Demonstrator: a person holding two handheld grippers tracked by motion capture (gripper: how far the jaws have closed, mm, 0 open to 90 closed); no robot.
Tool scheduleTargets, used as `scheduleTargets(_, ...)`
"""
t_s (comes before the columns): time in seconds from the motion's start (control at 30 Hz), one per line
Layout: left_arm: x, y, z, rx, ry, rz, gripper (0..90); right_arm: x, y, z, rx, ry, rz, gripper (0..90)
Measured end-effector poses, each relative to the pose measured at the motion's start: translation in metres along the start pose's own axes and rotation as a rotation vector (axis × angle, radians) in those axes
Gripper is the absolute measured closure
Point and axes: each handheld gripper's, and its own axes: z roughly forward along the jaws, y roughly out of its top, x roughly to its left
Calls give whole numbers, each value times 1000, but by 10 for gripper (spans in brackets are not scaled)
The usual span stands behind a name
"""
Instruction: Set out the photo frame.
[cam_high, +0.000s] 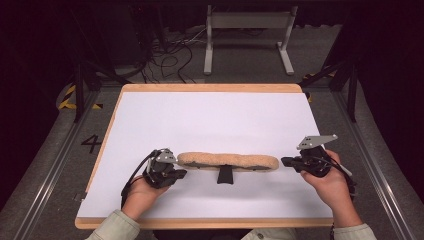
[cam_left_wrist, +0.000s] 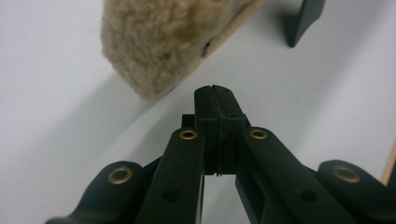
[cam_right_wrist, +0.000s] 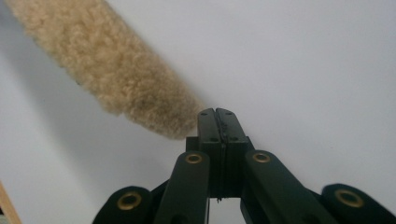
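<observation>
I have both tongs clenched on nothing: left tongs (cam_high: 181, 173) and right tongs (cam_high: 285, 161) sit just off either end of the long tan fleecy pad (cam_high: 228, 160), which lies across the white desk (cam_high: 210, 120), probably ready for a two-ended pickup.

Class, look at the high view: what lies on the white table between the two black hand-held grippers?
A long tan fleecy pad with a small black stand spans the gap between the left gripper and right gripper.

The high view looked down across the table (cam_high: 150, 120) from above. Both gripper views sat low and close — each shared the fleecy pad (cam_high: 227, 161) (cam_left_wrist: 159, 42) (cam_right_wrist: 112, 70).
</observation>
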Motion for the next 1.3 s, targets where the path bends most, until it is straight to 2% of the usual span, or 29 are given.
scheduleTargets(0.03, 1, 0, 3, 1, 8, 0, 900, 0, 1, 1, -20, -13, 0, 900)
scheduleTargets(0.17, 4, -1, 5, 0, 9, -9, 899, 1, 5, 5, -65, -3, 2, 900)
scheduleTargets(0.27, 5, 0, 4, -12, 18, -14, 899, 3, 6, 11, -47, 15, -14, 900)
scheduleTargets(0.33, 6, 0, 4, -22, 26, -15, 899, 5, 7, 14, -37, 7, -27, 900)
scheduleTargets(0.5, 9, 1, 4, -37, 30, -32, 900, 5, 7, 13, -31, 9, -26, 900)
scheduleTargets(0.67, 13, 5, 6, -34, 48, -25, 900, 8, 7, 12, -21, 15, -38, 900)
scheduleTargets(0.9, 24, 12, 11, -65, 64, -62, 900, 14, 6, 10, -1, 35, -50, 900)
scheduleTargets(1.03, 34, 17, 15, -78, 47, -100, 900, 17, 6, 9, 8, 46, -58, 900)
scheduleTargets(1.17, 41, 26, 18, -91, 68, -120, 899, 22, 6, 11, 26, 57, -71, 900)
scheduleTargets(1.3, 49, 31, 24, -123, 65, -151, 900, 26, 6, 13, 37, 76, -81, 900)
